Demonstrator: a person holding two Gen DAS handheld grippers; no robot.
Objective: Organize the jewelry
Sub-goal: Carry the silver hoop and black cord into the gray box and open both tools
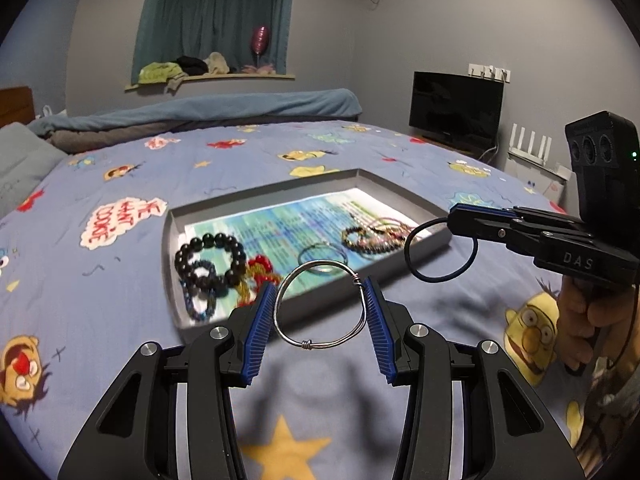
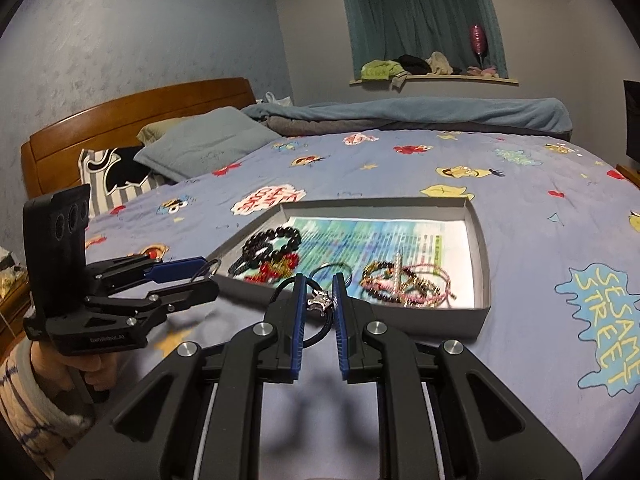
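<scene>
A shallow grey box [image 1: 172, 240] [image 2: 478, 292] lies on the bed, lined with printed paper. It holds a black bead bracelet [image 1: 210, 260] [image 2: 272, 246], a red and gold piece [image 1: 260, 270], a thin ring [image 1: 322, 256] and several thin bracelets [image 1: 374, 236] [image 2: 404, 284]. My left gripper [image 1: 320, 288] [image 2: 208, 276] is shut on a silver wire bangle [image 1: 320, 308], held just above the box's near edge. My right gripper [image 2: 318, 286] [image 1: 452, 220] is shut on a black hair tie [image 1: 440, 252] [image 2: 320, 326] with a silver star charm [image 2: 319, 302], near the box's right corner.
The bed is covered by a blue Sesame Street sheet [image 1: 120, 280] [image 2: 540, 240]. Pillows [image 2: 208, 144] and a wooden headboard [image 2: 132, 116] are at the far left. A folded blanket [image 1: 208, 114] lies along the far edge. A television [image 1: 456, 106] stands by the wall.
</scene>
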